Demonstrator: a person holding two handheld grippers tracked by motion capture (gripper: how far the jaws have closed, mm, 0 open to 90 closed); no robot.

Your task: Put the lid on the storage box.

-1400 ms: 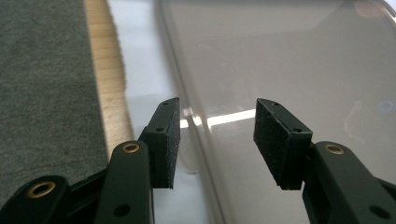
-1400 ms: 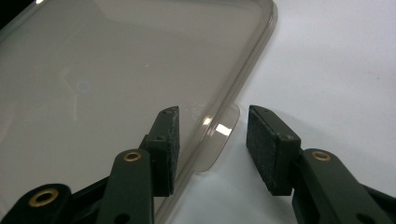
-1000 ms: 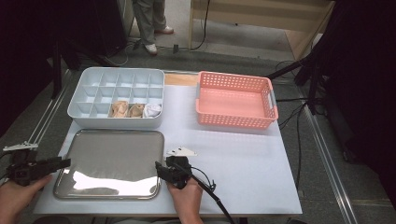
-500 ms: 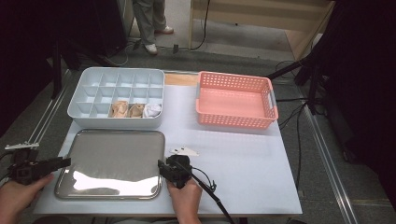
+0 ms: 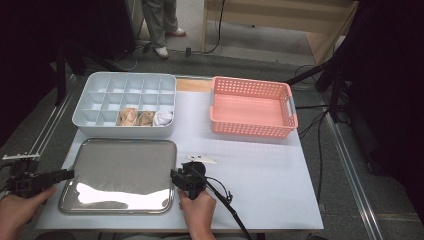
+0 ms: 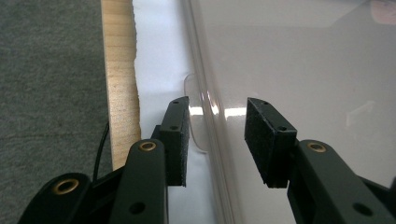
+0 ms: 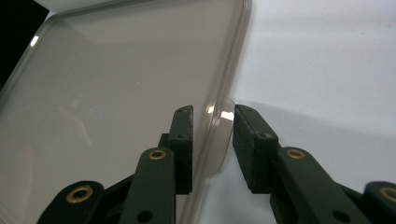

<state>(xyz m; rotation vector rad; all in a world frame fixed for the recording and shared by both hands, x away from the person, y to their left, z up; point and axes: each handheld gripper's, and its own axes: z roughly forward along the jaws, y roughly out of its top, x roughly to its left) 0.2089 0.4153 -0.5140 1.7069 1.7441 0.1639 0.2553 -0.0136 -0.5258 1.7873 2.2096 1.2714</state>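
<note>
- My left gripper [image 5: 64, 174] sits at the left rim of the flat, rectangular stainless-steel tray [image 5: 125, 150], which lies on the near left part of the white table sheet [image 5: 260, 165]. In the left gripper view the rim and its small handle tab [image 6: 198, 114] run between my two black jaws, which have just been closing but stand apart: I see a gap on either side, so no grip there yet.
- The tray's shiny bed is bare; nothing has been put on it.
- My right gripper [image 7: 212, 126] straddles the tray's right rim at its own clear handle tab [image 7: 219, 140]. Its jaws have also just been closing and are near the lip, yet I see light between pad and rim, so I count them as not clamped.
- Behind the tray stands the pale blue plastic divided box [image 5: 100, 90], with three rolled cloth bundles [image 5: 145, 118] in its front cells; to its right is the salmon-pink perforated basket [image 5: 252, 107], which holds nothing.
- My judgement: the approach is done and both sides are lined up. Left to do: pinch both tabs firmly, then lift or shift the tray level with both hands.
</note>
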